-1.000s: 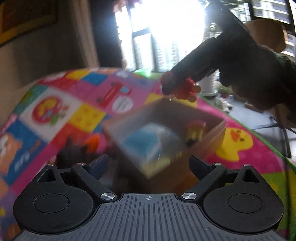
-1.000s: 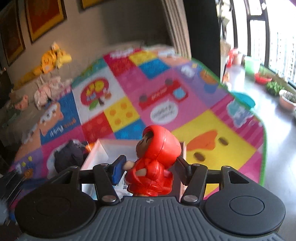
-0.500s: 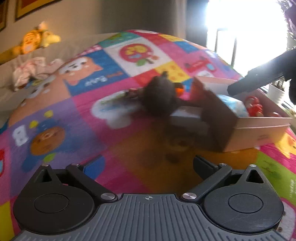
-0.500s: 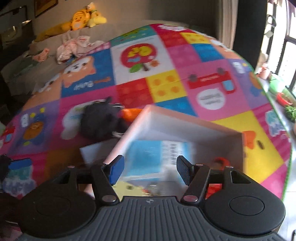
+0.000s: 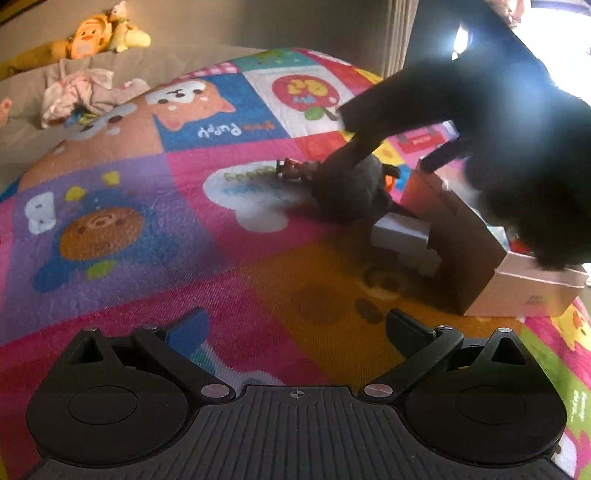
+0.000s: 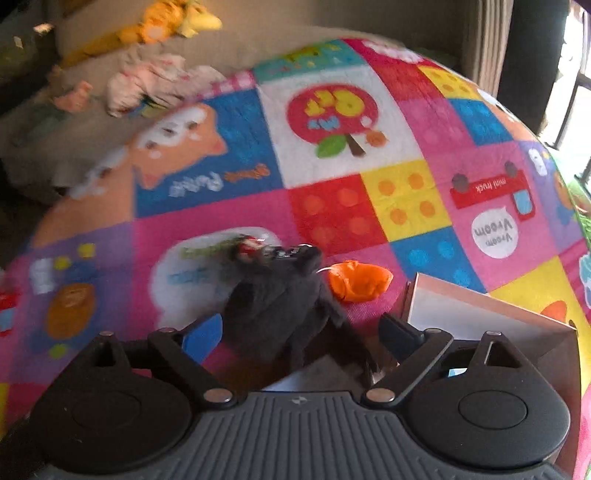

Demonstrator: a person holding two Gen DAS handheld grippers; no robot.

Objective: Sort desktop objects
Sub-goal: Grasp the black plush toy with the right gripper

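A dark grey plush toy [image 6: 280, 306] lies on the colourful play mat [image 6: 332, 218]. My right gripper [image 6: 301, 334] hangs just above it, jaws opening. The plush shows between the fingers, and the pads do not press on it. An orange toy [image 6: 360, 282] and a small red-and-black toy [image 6: 258, 249] lie beside the plush. The cardboard box [image 5: 480, 266] stands to the right, with a small white box [image 5: 402, 240] against its left side. My left gripper [image 5: 295, 326] is open and empty over the bare mat, left of the box. In the left wrist view the right gripper [image 5: 384, 138] is a dark shape over the plush [image 5: 347, 192].
A beige sofa [image 5: 166, 62] runs along the back, holding yellow plush toys [image 5: 96, 33] and a pink-white bundle of cloth [image 5: 77, 96]. A bright window lies to the right. The box wall [image 6: 480, 317] sits close to my right gripper's right finger.
My right gripper held a red hooded figure, let it go over the box, opened wider and moved left over the dark plush. My left gripper swung from the box to the mat beside it.
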